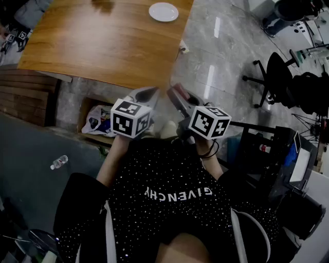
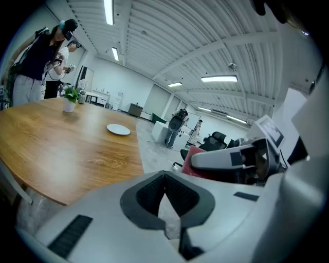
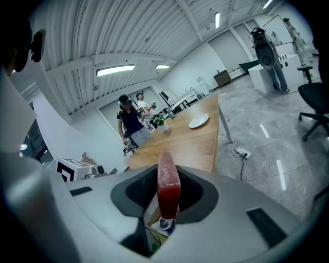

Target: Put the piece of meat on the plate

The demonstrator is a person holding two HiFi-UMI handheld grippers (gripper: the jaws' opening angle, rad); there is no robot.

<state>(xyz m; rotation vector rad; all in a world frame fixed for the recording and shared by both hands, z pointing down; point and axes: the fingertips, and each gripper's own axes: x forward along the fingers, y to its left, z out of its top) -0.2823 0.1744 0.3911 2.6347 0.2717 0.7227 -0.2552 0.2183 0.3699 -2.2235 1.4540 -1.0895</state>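
Red and slab-shaped, the piece of meat [image 3: 168, 187] stands upright, clamped between the fingers [image 3: 138, 192] of the right gripper [image 3: 167, 180]. The left gripper [image 2: 164, 180] has its fingers closed on nothing. Both are short of the wooden table [image 1: 103, 41], whose far edge carries the white plate [image 1: 163, 11], well apart from the meat.

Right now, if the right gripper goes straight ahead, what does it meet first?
Probably the near edge of the wooden table, touched by the held meat; the plate lies further on. Depth is unclear.
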